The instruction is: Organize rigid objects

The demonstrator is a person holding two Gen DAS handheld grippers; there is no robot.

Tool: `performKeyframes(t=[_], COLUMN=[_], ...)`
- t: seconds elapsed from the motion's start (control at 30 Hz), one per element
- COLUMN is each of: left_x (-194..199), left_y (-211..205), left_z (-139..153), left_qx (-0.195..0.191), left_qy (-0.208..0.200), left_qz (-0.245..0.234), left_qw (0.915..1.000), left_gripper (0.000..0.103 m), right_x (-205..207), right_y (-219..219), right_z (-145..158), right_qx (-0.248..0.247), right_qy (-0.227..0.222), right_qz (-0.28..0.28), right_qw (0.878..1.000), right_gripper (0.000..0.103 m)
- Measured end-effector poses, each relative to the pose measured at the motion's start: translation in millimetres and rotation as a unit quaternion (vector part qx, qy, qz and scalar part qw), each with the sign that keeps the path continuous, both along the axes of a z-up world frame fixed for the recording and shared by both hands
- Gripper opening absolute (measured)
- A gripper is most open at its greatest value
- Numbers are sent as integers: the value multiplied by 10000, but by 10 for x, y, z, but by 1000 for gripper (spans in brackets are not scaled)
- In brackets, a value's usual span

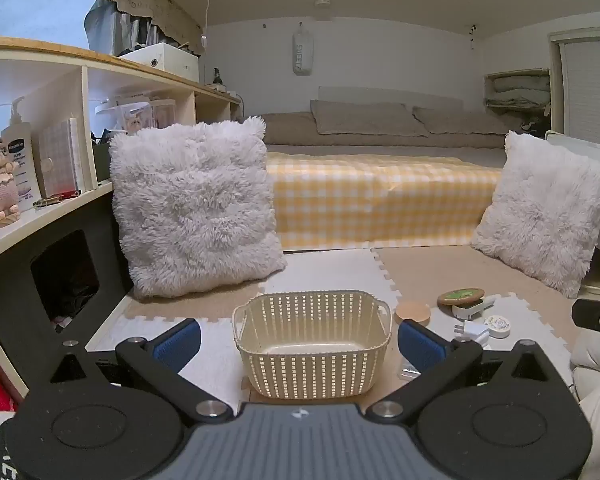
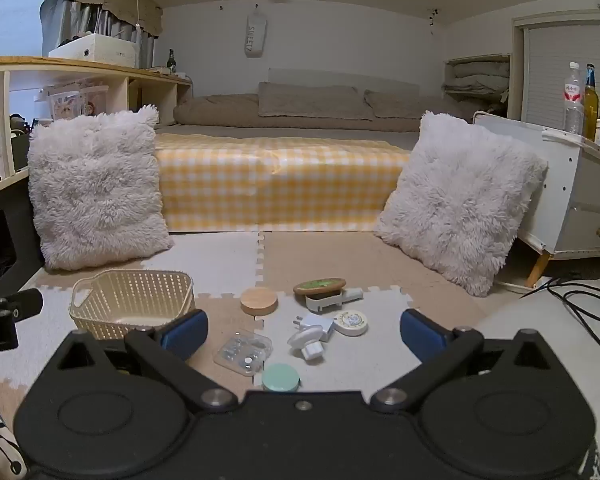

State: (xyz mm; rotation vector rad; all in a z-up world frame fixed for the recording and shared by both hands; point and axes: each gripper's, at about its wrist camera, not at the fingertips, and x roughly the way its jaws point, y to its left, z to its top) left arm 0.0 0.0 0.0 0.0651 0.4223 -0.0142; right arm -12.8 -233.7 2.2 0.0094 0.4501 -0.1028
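A cream slotted basket [image 1: 312, 344] stands empty on the foam floor mat, right between my open left gripper's [image 1: 300, 340] blue fingertips [image 1: 178, 342]; it shows at the left in the right wrist view [image 2: 132, 304]. My right gripper [image 2: 304, 332] is open and empty above a cluster of small items: a clear plastic case [image 2: 242, 352], a mint round lid [image 2: 280, 377], a white plug adapter [image 2: 310, 330], a round white tin [image 2: 351, 323], a wooden disc [image 2: 259, 300] and a green-topped oval piece [image 2: 320, 286] on a white holder.
Two fluffy white pillows [image 2: 96, 192] [image 2: 456, 200] lean at the left and right. A yellow checked bed edge [image 2: 280, 184] lies behind. A shelf unit [image 1: 40, 140] is on the left, a white drawer cabinet [image 2: 572, 200] with bottles and black cables [image 2: 580, 300] on the right.
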Motion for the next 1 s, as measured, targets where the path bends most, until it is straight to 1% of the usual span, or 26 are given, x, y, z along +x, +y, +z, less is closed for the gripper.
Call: performKeyframes(t=[1.0], left_x=[-9], left_y=[-38], left_z=[3], left_qx=[10], left_qy=[-6], left_qz=[16], left_qw=[10000], left_gripper=[103], right_x=[9], right_y=[-2], right_z=[-9], right_qx=[26], right_qy=[32], right_qz=[-5], right_qw=[10000], right_gripper=[103])
